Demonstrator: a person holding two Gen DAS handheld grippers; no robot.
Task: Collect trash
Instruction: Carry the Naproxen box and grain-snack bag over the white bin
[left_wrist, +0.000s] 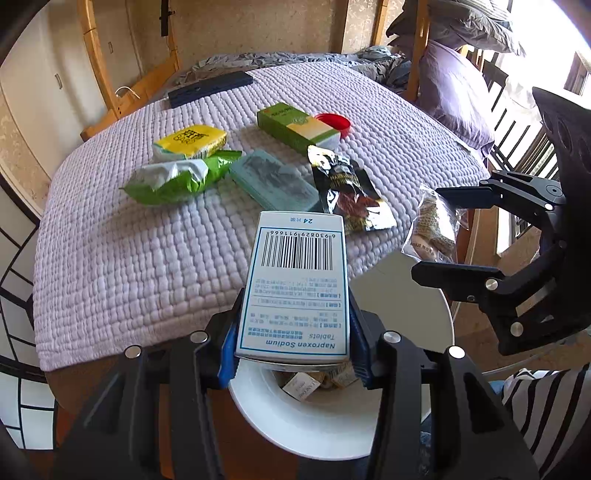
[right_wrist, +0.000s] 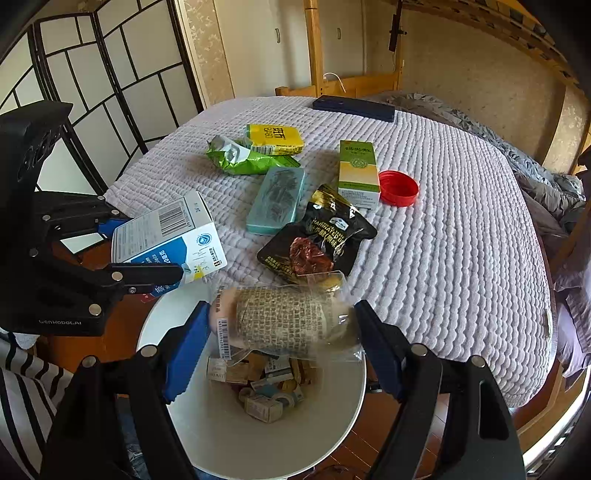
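Both grippers hung over the white bin (right_wrist: 207, 424), which stood just off the near edge of the bed (left_wrist: 147, 258). The left gripper (left_wrist: 293, 354) was clamped on the long sides of a white-and-blue tablet box (left_wrist: 299, 280), whose long axis ran away toward the far side, its near end above the bin's mouth. The right gripper (right_wrist: 282, 332) had its fingers spread, and a clear packet with a netted roll (right_wrist: 288, 321) lay crosswise between them, blurred; I could not tell whether the pads touched it. It sat directly above the scraps in the bin, so it seemed the nearer to going in. The green bag (left_wrist: 173, 179), black pouch (left_wrist: 347, 192) and green carton (left_wrist: 295, 127) lay farther up the quilt, with bare quilt around them for a reach.
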